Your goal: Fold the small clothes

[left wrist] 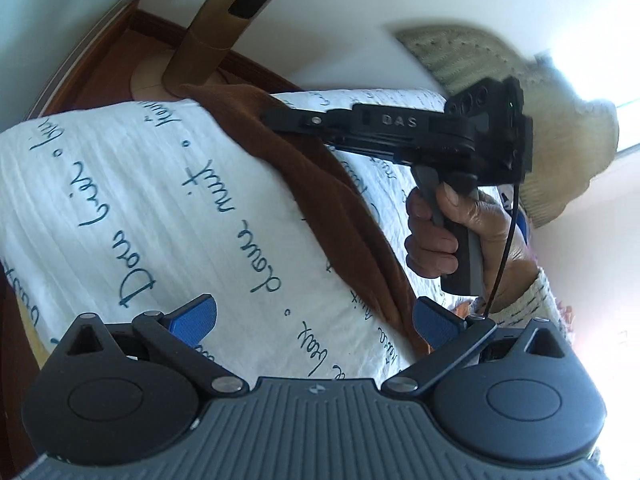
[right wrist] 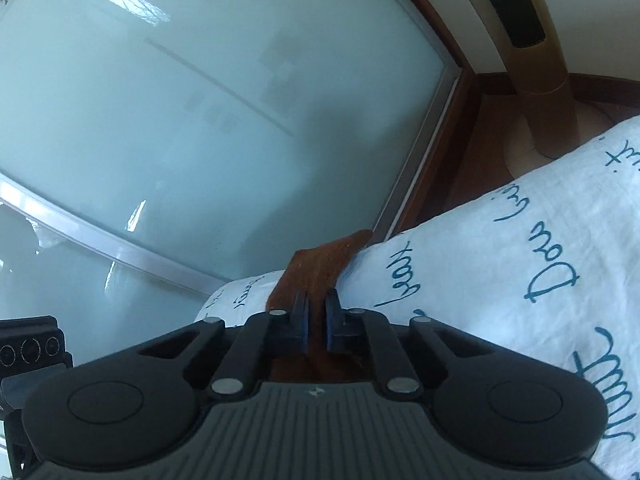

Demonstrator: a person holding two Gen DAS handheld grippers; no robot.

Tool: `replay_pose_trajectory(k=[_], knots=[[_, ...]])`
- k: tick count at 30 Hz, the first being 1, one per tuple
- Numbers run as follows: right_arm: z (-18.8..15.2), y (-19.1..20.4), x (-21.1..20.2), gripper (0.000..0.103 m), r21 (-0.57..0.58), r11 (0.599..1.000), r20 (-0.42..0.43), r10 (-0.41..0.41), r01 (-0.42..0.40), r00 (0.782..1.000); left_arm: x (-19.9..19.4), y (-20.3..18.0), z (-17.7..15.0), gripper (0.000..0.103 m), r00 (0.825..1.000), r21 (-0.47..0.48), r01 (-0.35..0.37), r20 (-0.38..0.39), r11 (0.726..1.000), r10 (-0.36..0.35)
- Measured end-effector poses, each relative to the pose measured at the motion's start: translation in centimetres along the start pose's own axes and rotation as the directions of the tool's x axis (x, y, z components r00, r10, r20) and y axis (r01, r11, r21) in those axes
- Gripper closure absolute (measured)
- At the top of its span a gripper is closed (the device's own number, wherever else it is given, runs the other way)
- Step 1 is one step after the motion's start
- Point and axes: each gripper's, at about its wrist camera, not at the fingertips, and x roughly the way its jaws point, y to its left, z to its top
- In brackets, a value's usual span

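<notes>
A brown garment (left wrist: 320, 200) lies as a long band across a white sheet with blue handwriting (left wrist: 140, 200). My left gripper (left wrist: 314, 318) hovers over the sheet with its blue pads (left wrist: 192, 316) wide apart and nothing between them; the garment's near end passes by the right pad. In the same view a hand (left wrist: 460, 232) holds my right gripper (left wrist: 270, 117), whose tip sits at the garment's far part. In the right wrist view my right gripper (right wrist: 316, 314) is shut on a fold of the brown garment (right wrist: 324, 260) at the sheet's (right wrist: 500, 280) edge.
A gold tower fan (left wrist: 200, 48) stands on the wooden floor (right wrist: 480, 152) beyond the sheet's edge. A frosted glass sliding door (right wrist: 180, 120) fills the left of the right wrist view. A cream knitted item (left wrist: 480, 64) shows blurred at upper right.
</notes>
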Motion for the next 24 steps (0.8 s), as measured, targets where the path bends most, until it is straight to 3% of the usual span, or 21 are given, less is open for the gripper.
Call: replay_pose_trajectory(k=[2,7,10,12,14,16,17,19,21,23,24], knots=[[-0.1,0.9,-0.2,0.099,-0.015,0.999,0.018,-0.04,0.041,0.999,0.3,-0.5,0.0,0.0,1.0,0.008,-0.004,0.003,1.0,0.004],[-0.9,4.0,-5.0,0.099,-0.018,0.997,0.179,-0.074,0.079,0.981,0.1,-0.5,-0.4,0.0,0.999,-0.021,0.022,0.035,1.0,-0.022],[-2.7,7.1,-10.4,0.099,-0.005,0.992,0.306,-0.119,0.127,0.944,0.3,-0.8,-0.7,0.0,0.997,-0.033,0.065,0.039,0.997,-0.064],[-4.9,8.7,-13.9,0.099,0.012,0.985,0.387,-0.166,0.175,0.907,0.8,-1.7,-1.1,0.0,0.995,-0.014,0.1,0.03,0.995,-0.099],[-8.4,10.5,-17.9,0.099,0.027,0.975,0.478,-0.205,0.219,0.854,1.6,-3.1,-1.4,0.0,0.992,0.021,0.125,0.008,0.992,-0.125],[-12.5,12.0,-21.3,0.099,0.046,0.952,0.572,-0.272,0.301,0.774,2.5,-4.8,-2.0,0.0,0.988,0.056,0.157,-0.024,0.986,-0.156],[-14.1,12.5,-22.5,0.099,0.057,0.946,0.603,-0.287,0.318,0.745,3.0,-5.6,-2.1,0.0,0.985,0.074,0.17,-0.037,0.983,-0.168],[-18.5,13.8,-25.5,0.099,0.092,0.911,0.685,-0.351,0.402,0.638,4.2,-7.3,-2.6,0.0,0.98,0.107,0.195,-0.062,0.975,-0.19],[-22.1,13.9,-27.7,0.099,0.149,0.907,0.739,-0.367,0.394,0.565,5.3,-8.7,-2.8,0.0,0.973,0.128,0.222,-0.085,0.966,-0.213],[-25.1,14.1,-30.0,0.099,0.22,0.875,0.78,-0.423,0.43,0.461,6.0,-9.8,-3.1,0.0,0.969,0.144,0.237,-0.102,0.961,-0.224],[-26.6,13.9,-31.2,0.099,0.258,0.869,0.792,-0.441,0.423,0.423,6.5,-10.5,-3.2,0.0,0.968,0.151,0.24,-0.11,0.959,-0.225]])
